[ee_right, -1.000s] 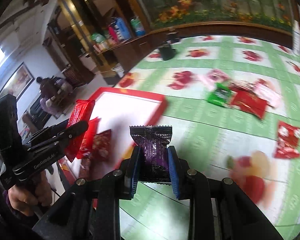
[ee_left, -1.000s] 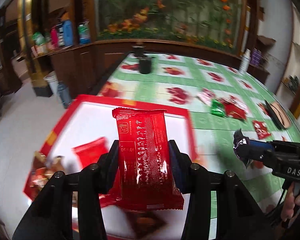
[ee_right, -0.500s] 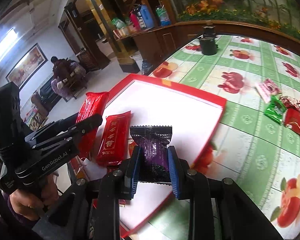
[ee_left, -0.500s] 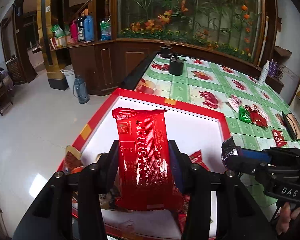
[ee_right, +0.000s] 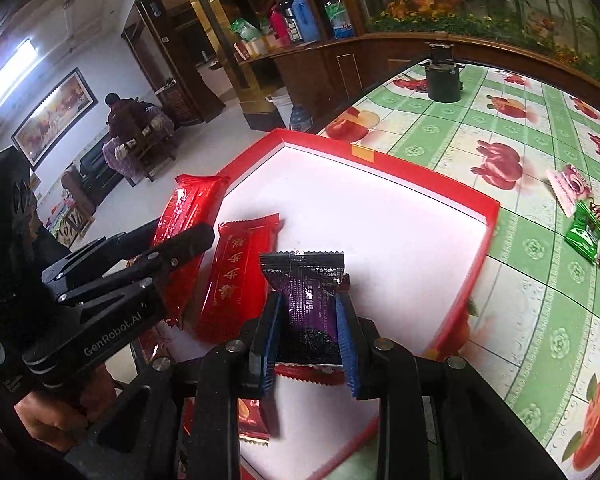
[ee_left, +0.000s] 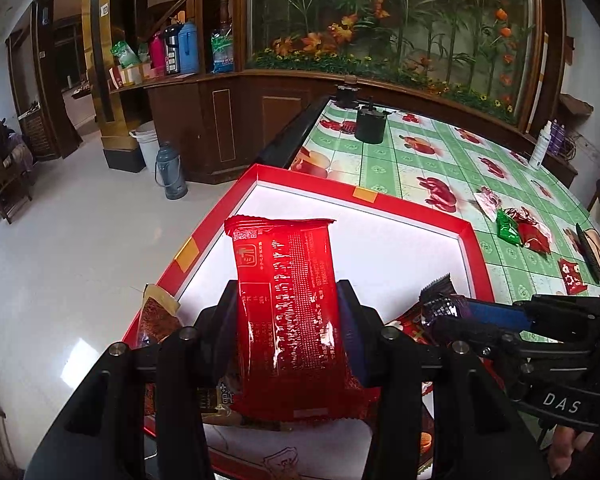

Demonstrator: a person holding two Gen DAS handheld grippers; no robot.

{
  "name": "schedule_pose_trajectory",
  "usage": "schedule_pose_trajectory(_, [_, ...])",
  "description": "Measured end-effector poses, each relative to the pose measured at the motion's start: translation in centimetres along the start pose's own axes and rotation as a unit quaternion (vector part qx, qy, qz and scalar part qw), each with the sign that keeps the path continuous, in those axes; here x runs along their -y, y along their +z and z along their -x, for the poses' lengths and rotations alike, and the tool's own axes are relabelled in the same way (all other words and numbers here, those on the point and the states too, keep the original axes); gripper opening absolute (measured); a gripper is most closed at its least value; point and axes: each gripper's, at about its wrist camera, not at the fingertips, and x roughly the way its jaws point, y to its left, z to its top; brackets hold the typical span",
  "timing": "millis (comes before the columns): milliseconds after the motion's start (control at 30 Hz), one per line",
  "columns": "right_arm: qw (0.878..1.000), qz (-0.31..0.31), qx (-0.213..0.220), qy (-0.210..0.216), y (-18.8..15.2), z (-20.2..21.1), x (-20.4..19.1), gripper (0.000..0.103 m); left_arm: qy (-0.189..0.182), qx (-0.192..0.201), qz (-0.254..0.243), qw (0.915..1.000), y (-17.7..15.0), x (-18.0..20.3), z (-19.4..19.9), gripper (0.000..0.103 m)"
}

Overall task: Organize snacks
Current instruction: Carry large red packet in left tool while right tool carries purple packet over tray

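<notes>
My left gripper [ee_left: 288, 320] is shut on a long red snack packet [ee_left: 288, 300] and holds it upright over the near left part of the red-rimmed white tray [ee_left: 380, 216]. My right gripper [ee_right: 308, 312] is shut on a purple snack packet [ee_right: 306, 292] over the tray's [ee_right: 420, 176] near side. The left gripper [ee_right: 180, 240] with its red packet [ee_right: 184, 208] shows at the left of the right wrist view. A red packet [ee_right: 240, 276] lies flat in the tray between the two grippers. The right gripper [ee_left: 440, 312] shows at the right of the left wrist view.
Loose snacks lie on the green fruit-print tablecloth [ee_left: 420, 160]: a green packet [ee_left: 506, 226], red packets [ee_left: 534, 236], a pink one [ee_left: 486, 202]. A dark pot [ee_left: 370, 126] stands at the table's far end. More packets [ee_left: 156, 316] lie at the tray's near left corner.
Both grippers have moved left from the tablecloth to over the tray, each still holding its packet. The view has steadied and the right gripper has come close beside the left.
</notes>
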Motion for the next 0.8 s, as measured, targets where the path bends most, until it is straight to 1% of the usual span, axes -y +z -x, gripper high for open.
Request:
schedule_pose_trajectory(200, [1.000,0.006,-0.002,-0.003,0.34,-0.67,-0.55,0.028,0.006,-0.006,0.002,1.0000,-0.09,-0.42,-0.25,0.045])
schedule_pose_trajectory(500, [1.000,0.001,0.006,-0.001,0.53,-0.46,-0.53,0.030,0.015,-0.007,-0.001,0.9999,-0.11,-0.52,-0.17,0.046])
schedule_pose_trajectory(600, [1.000,-0.002,0.007,-0.002,0.46,-0.24,-0.40,0.030,0.023,-0.008,0.000,0.9997,-0.06,-0.47,-0.22,0.047])
schedule_pose_trajectory(667, [1.000,-0.004,0.008,-0.002,0.40,-0.15,-0.25,0.030,0.036,-0.005,-0.002,0.9993,-0.02,-0.41,-0.06,0.048])
schedule_pose_trajectory(733, [1.000,-0.008,0.007,-0.001,0.33,-0.06,-0.04,0.030,0.050,-0.001,-0.008,0.9987,0.05,-0.31,0.07,0.052])
schedule_pose_trajectory(800, [1.000,-0.010,0.008,-0.001,0.19,0.11,0.12,0.030,0.060,0.007,-0.011,0.9981,0.15,-0.19,0.43,0.062])
